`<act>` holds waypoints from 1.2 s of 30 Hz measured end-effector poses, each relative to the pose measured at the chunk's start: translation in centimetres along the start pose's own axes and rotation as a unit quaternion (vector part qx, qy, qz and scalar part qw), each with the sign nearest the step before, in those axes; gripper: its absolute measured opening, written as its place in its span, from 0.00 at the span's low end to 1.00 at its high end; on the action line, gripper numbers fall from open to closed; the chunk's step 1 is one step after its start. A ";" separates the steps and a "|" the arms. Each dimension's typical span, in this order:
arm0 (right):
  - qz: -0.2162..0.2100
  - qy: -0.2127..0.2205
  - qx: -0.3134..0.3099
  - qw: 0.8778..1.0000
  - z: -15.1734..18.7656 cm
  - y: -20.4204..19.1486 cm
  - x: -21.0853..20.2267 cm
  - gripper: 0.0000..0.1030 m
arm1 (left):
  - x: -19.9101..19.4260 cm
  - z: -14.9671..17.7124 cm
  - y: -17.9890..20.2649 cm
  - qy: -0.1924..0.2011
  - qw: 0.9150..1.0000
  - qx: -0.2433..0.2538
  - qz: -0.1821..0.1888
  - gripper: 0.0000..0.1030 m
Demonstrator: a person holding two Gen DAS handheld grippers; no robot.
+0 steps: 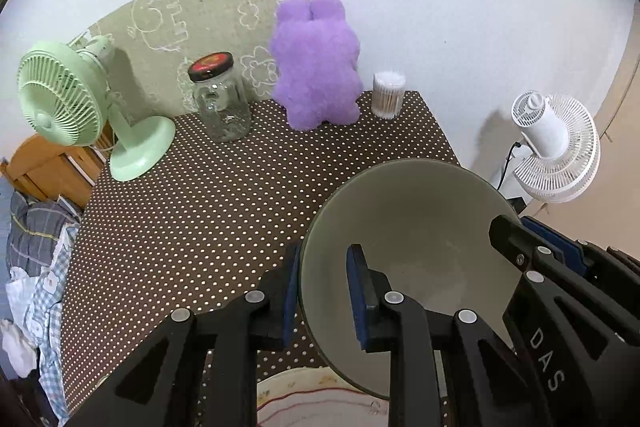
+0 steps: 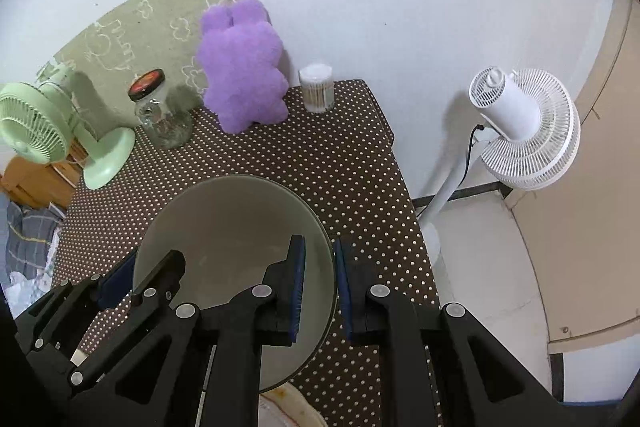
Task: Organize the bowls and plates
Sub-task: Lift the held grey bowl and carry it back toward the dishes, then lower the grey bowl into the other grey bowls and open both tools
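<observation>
A plain white wall (image 1: 440, 7) runs behind the table (image 1: 200, 207), which wears a brown cloth with white dots. A green patterned sheet (image 1: 192, 15) hangs on the wall. Left of the table stands wooden furniture (image 1: 48, 167) with crumpled checked fabric (image 1: 36, 267) below. To the right, a white standing fan (image 2: 520, 131) rises from the pale floor (image 2: 480, 287).

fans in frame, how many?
2. A green desk fan stands at the table's far left corner, beside the glass jar. A white fan stands on the floor off the table's right edge. Others may be out of view.
</observation>
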State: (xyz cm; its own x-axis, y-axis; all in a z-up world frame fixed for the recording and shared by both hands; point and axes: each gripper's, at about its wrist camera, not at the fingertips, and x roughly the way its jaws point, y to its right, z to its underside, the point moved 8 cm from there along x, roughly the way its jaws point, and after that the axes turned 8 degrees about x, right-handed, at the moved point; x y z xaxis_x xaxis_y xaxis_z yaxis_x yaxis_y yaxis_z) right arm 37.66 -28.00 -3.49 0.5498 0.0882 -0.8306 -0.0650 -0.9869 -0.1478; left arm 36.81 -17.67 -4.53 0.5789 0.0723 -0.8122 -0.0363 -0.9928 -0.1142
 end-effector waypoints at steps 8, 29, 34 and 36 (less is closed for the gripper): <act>0.009 0.013 0.000 1.000 0.8 -1.0 -2.8 0.18 | -2.2 1.1 -1.1 0.012 1.000 0.002 0.008 0.20; 0.020 0.031 0.000 0.999 5.7 -7.7 -7.6 0.18 | -6.9 5.3 -8.0 0.027 0.999 0.016 0.018 0.20; 0.016 0.028 0.002 0.999 7.4 -9.8 -8.1 0.18 | -7.4 6.7 -10.1 0.024 0.999 0.013 0.019 0.20; 0.016 0.027 0.002 1.000 8.0 -10.7 -8.2 0.18 | -7.6 7.3 -11.2 0.024 0.999 0.012 0.019 0.20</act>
State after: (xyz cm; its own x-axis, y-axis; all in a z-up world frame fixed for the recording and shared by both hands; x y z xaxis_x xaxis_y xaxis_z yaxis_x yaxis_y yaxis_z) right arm 27.15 -17.10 0.60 0.5919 0.0500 -0.8045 -0.0854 -0.9886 -0.1242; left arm 26.88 -6.45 -1.27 0.6144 0.0301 -0.7884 -0.0784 -0.9920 -0.0989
